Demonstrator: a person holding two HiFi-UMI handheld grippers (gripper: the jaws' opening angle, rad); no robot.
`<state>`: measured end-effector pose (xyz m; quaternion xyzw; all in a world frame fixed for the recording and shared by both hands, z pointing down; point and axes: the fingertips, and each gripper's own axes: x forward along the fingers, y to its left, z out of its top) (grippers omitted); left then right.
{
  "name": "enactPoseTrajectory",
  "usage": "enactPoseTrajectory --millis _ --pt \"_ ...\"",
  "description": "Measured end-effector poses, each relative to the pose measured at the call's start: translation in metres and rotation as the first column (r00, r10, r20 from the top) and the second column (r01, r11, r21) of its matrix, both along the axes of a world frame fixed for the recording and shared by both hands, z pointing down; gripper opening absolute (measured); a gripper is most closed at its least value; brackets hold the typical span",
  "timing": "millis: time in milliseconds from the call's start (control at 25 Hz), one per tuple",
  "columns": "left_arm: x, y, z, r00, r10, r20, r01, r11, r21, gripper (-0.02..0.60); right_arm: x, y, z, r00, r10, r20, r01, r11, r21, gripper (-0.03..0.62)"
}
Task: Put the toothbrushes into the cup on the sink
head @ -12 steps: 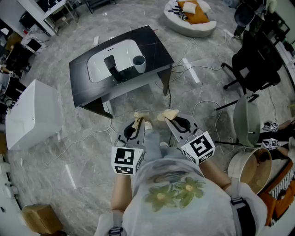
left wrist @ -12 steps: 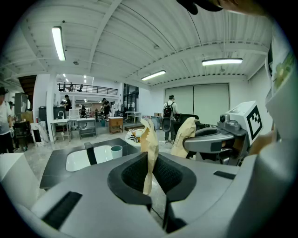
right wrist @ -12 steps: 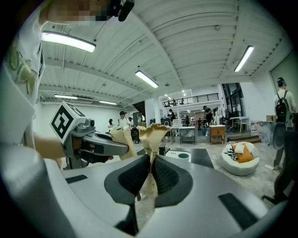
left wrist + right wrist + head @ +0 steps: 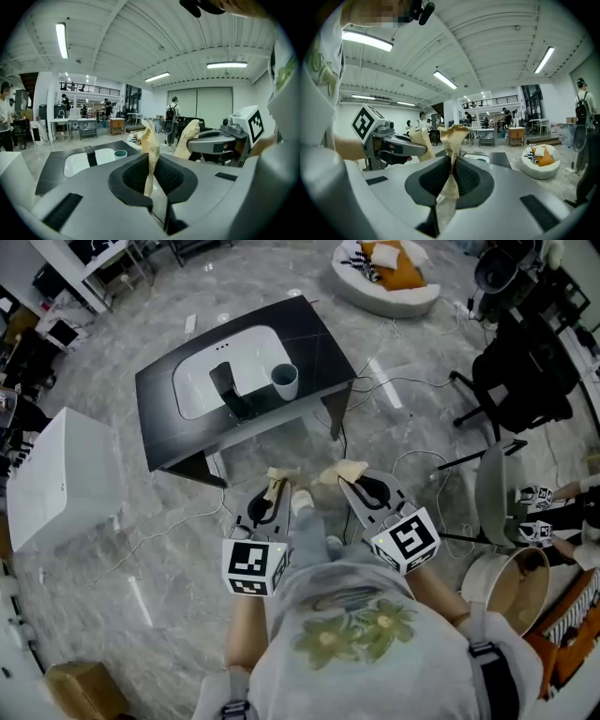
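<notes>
the left claw (image 4: 150,164) is clamped on the left brush (image 4: 150,140), a thin paper-wrapped packet standing up from its jaws; the right claw (image 4: 450,176) is clamped the same way on the right brush (image 4: 451,138); both are held close together in front of the person, well apart from the cup (image 4: 285,381).

the likely trouble is the grip: the jaws seem to pinch loose wrapper, so a brush could swivel or slip when tilted; a crooked brush could catch the cup's rim and tip it, since the cup is small and stands just beside the tap (image 4: 225,388); the two packets are near enough to knock together; cables (image 4: 394,381) cross the floor toward the sink (image 4: 309,329) and could catch a foot.

the sink is a black top with a white basin, on legs; the floor is glossy grey stone; a white box (image 4: 61,474) stands left, a black chair (image 4: 525,362) right, a round cushion (image 4: 389,277) beyond; the hall is open, strip-lit, with people far off.
</notes>
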<state>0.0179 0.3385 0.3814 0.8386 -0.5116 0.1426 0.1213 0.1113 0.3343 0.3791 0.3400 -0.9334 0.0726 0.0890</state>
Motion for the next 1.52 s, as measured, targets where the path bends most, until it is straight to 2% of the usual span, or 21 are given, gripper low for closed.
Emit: enactPoseTrajectory --millis 80,480,1080,1520 --pt "-0.004 -0.020 -0.002 1.000 0.006 -0.004 -0.006 1.000 -0.008 0.041 -0.004 -0.019 -0.003 1.000 0.006 0.000 -0.006 1.000 0.000 0.057" --pt "-0.027 -0.135 -0.016 0.999 0.042 -0.011 -0.041 0.998 0.048 0.041 -0.024 -0.128 -0.014 0.999 0.038 -0.014 -0.038 0.999 0.030 0.055" --pt "-0.066 -0.255 -0.028 0.996 0.081 -0.034 -0.077 0.993 0.092 0.041 -0.056 -0.237 -0.016 0.993 0.109 -0.036 -0.108 0.994 0.030 0.057" --pt "-0.073 -0.329 -0.014 0.986 0.162 -0.039 -0.159 0.984 0.079 0.041 -0.066 -0.307 -0.003 0.982 0.182 -0.047 -0.180 0.983 0.036 0.057"
